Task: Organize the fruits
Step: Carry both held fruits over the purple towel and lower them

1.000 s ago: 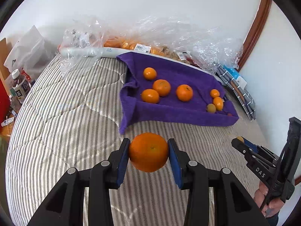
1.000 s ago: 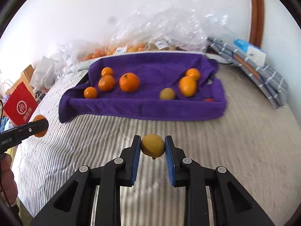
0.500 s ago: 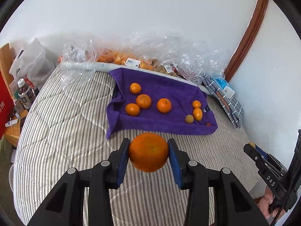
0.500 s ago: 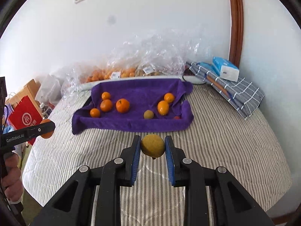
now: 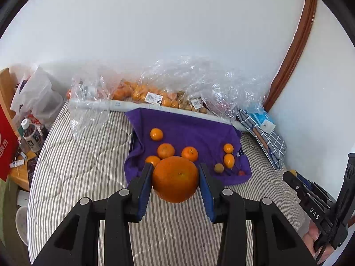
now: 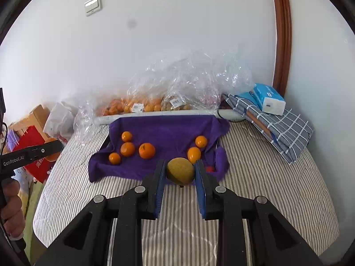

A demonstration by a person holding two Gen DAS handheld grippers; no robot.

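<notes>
**Both fruits carried back from the towel**

The left gripper point(image 5: 175, 185) gripped a large orange point(image 5: 175, 179); the right gripper point(image 6: 180, 176) pinched a yellow-green fruit point(image 6: 180, 171). Over the last second both pulled away from the purple towel point(image 6: 173, 130), well above the bed point(image 6: 266, 177), apparently for sorting elsewhere. Plastic bags point(image 6: 188, 84) crowded the far wall.

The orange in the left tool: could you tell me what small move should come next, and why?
Probably carry the orange forward over the left side of the purple towel. The left tool grips it above the striped bed, short of the towel, where four similar oranges lie grouped.
</notes>
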